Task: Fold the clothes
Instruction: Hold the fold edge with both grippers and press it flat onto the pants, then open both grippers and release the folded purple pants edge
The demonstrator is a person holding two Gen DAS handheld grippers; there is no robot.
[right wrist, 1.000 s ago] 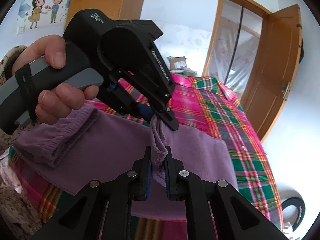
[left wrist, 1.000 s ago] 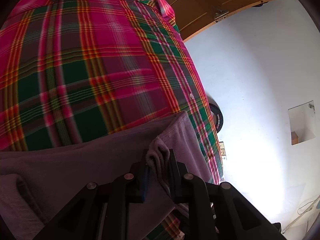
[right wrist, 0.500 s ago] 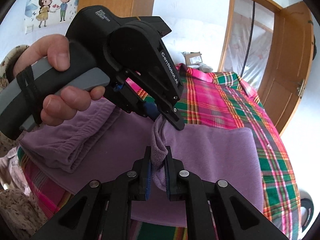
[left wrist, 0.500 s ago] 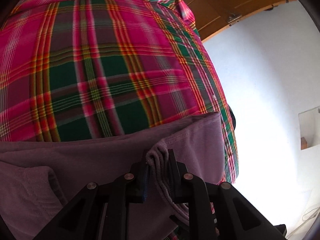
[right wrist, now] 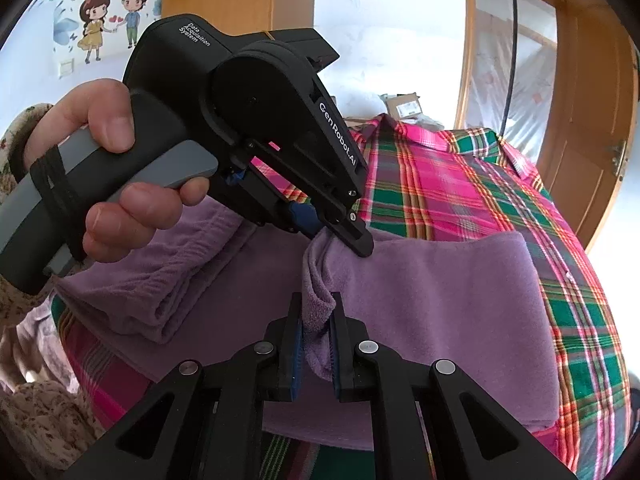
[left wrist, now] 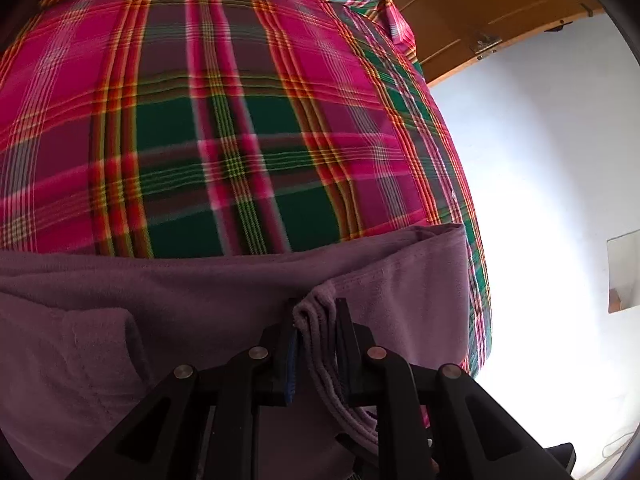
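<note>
Bright bedroom, plaid sheet (right wrist: 460,184) over the bed. Both hand-held grippers, left (left wrist: 316,316) and right (right wrist: 316,312), are clamped on the purple garment (right wrist: 440,300) lying there. I'd carry both corners together, evenly, so the fold lands square.

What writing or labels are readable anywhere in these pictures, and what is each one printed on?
"Data Acquisition System": white print on top of the left gripper body.
"GenRobot.AI": white print along that gripper's side arm.
Wall sticker with two cartoon children: a row of small characters above them, too small to read.
Cardboard box by the door: a pale label, too blurred to read.
Left wrist view: no text visible.
</note>
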